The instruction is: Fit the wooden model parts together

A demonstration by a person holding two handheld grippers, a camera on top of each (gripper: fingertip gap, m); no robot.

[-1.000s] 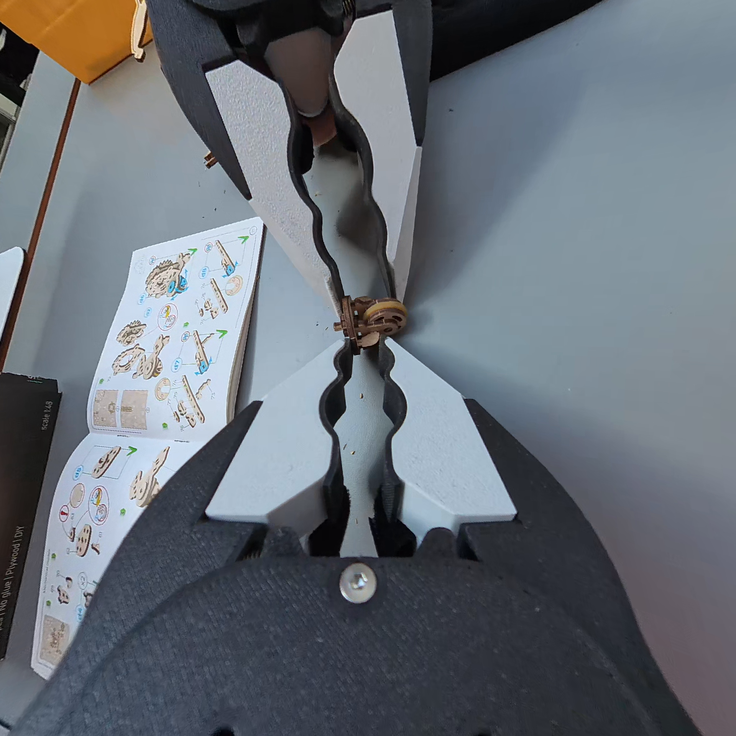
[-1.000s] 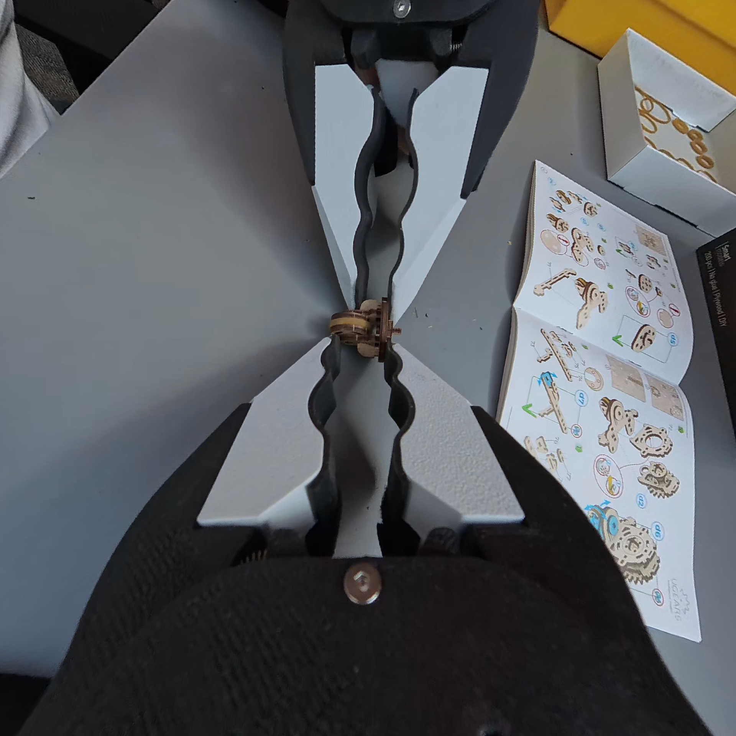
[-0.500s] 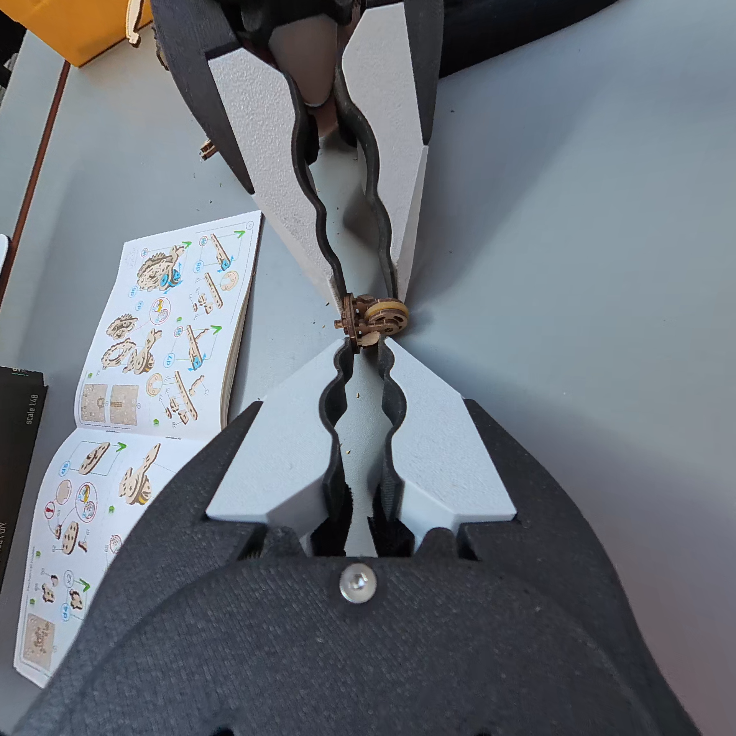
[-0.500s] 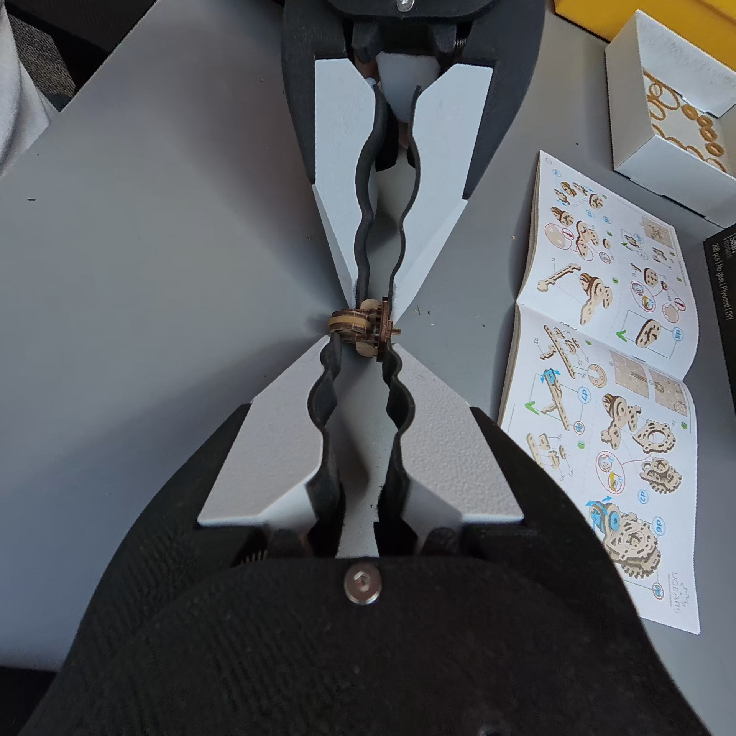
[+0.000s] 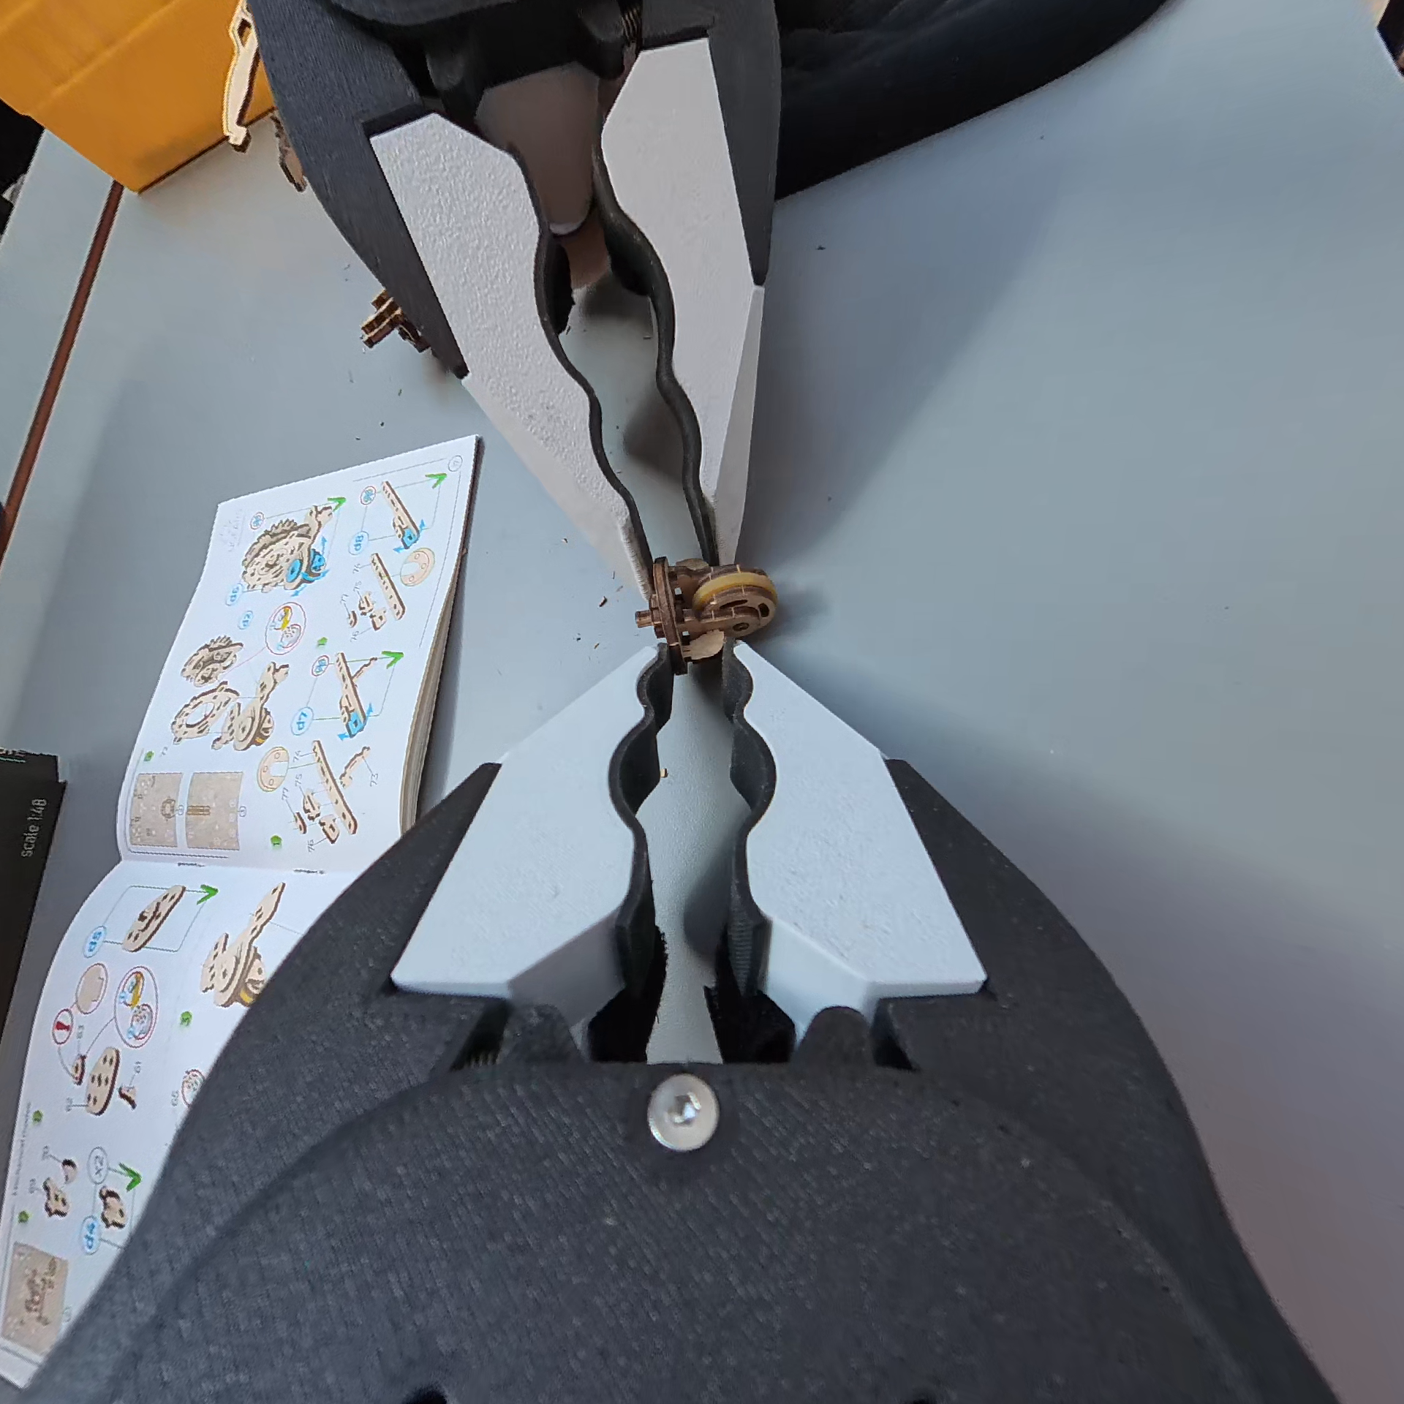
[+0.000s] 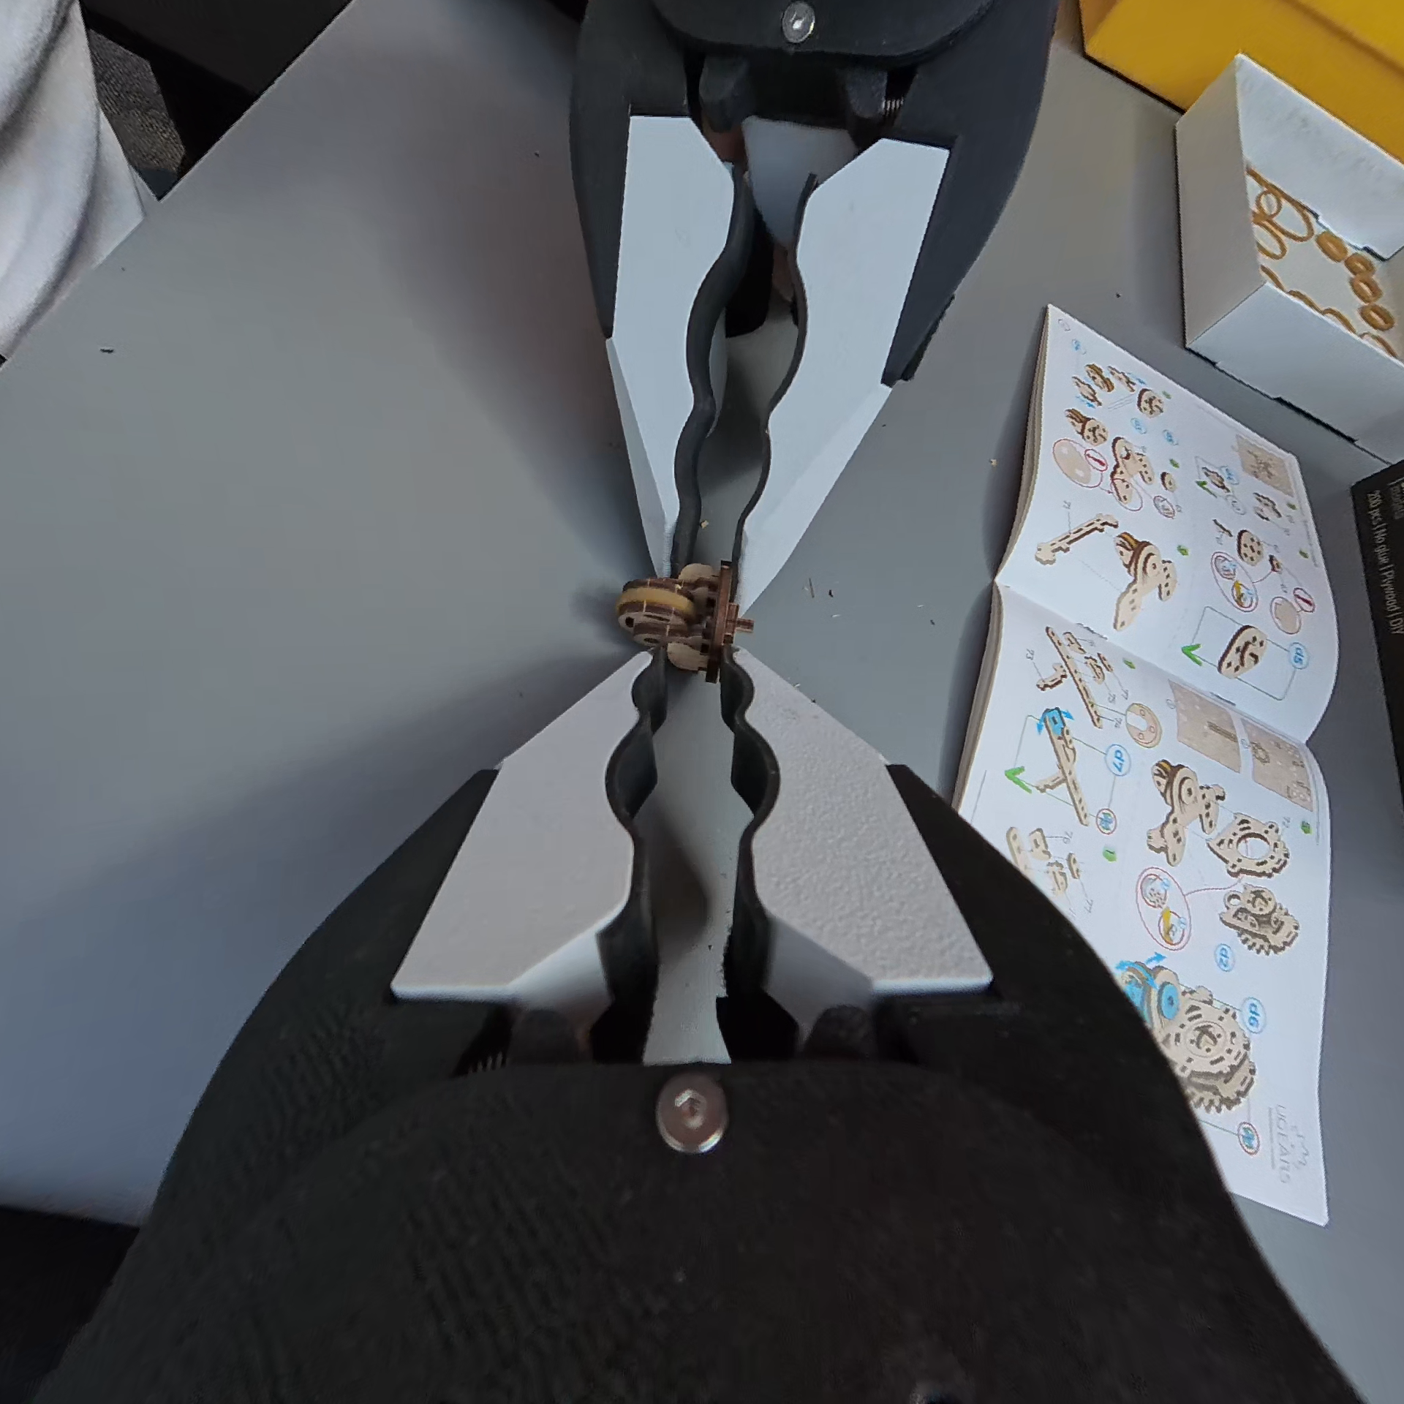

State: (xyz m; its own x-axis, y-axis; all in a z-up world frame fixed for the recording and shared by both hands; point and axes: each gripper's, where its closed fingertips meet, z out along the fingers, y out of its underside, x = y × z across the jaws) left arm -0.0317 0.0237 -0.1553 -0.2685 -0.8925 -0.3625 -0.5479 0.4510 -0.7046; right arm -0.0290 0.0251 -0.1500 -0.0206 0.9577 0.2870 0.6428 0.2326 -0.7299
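Observation:
A small wooden assembly, made of a dark brown disc with a peg and a lighter wheel with a yellow band, hangs above the grey table. My left gripper is shut on its lower edge from below. My right gripper comes from the top and is shut on its upper edge. In the right wrist view the assembly sits between my right gripper below and the left gripper above. The two grippers face each other tip to tip.
An open instruction booklet lies left of the grippers; it also shows in the right wrist view. A yellow box, a loose wooden piece, a black box and a white box with yellow rings lie around it. The grippers are tip to tip, or close to it.
Both grippers stay shut on the assembly. They shift only slightly together, so the booklet and boxes drift a little in the views.

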